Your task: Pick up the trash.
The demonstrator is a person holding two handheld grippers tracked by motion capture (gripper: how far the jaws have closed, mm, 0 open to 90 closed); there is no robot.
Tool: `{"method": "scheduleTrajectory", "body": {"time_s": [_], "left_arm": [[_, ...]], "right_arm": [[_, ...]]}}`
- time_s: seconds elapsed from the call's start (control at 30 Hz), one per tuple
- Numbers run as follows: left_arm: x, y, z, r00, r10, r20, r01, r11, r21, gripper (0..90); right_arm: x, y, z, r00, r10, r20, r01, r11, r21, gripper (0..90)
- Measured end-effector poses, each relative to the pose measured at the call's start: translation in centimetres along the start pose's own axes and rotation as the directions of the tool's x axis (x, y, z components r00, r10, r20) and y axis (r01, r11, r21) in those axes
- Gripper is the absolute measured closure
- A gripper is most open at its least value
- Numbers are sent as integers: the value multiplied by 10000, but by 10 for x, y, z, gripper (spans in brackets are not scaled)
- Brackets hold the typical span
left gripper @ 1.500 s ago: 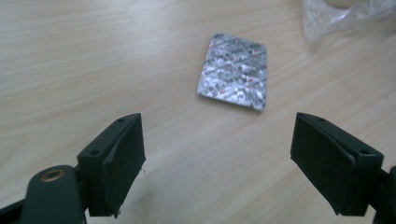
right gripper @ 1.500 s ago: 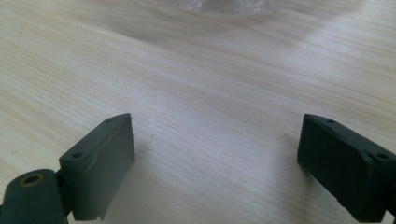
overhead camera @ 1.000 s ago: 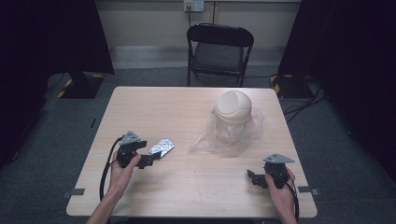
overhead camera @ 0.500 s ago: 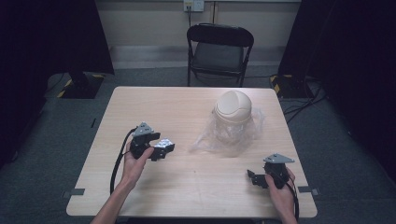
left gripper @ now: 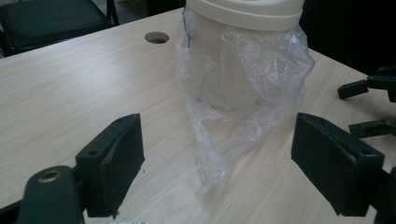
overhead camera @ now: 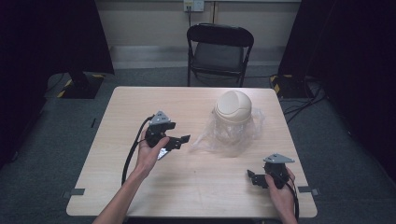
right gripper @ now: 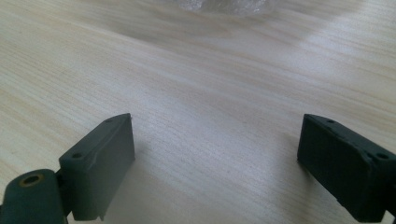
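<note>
Just ahead of the left tool [overhead camera: 180, 141], whose jaws stand wide with nothing between them, a cream bin [overhead camera: 233, 108] with a domed lid stands on the bench [overhead camera: 187, 186], wrapped in a crinkled clear plastic bag [left gripper: 243, 88]; no writing is readable on it. The right tool [overhead camera: 254, 178], also wide and empty, lies well apart.

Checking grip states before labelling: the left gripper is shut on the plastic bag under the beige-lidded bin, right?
Not quite. In the left gripper view the left gripper stands open, its jaws wide apart, with the plastic bag under the beige-lidded bin ahead, ungripped.
</note>
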State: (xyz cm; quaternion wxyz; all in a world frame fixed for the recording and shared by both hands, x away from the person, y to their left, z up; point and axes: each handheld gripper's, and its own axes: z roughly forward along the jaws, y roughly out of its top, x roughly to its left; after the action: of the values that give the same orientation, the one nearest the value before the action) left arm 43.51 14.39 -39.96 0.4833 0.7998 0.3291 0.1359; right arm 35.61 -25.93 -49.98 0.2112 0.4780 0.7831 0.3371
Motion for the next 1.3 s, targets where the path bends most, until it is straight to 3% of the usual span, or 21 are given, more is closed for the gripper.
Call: {"method": "scheduleTrajectory", "body": {"time_s": [0.67,0.93,1.17,1.3], "left_arm": [[-26,63,53,9931,1007,608,-1007,9949,-38,163],[-32,89,82,9857,1249,1129,-1235,9922,-193,164],[-46,100,110,9746,1592,1575,-1618,9868,43,170],[-49,100,121,9752,1626,1503,-1660,9861,106,170]], "right_arm": [[0,0,0,10000,-1,-5,1,10000,-3,102],[0,0,0,10000,2,8,-2,10000,3,102],[0,0,0,10000,-26,9,26,10000,-12,102],[0,0,0,10000,-21,9,21,10000,-18,103]]}}
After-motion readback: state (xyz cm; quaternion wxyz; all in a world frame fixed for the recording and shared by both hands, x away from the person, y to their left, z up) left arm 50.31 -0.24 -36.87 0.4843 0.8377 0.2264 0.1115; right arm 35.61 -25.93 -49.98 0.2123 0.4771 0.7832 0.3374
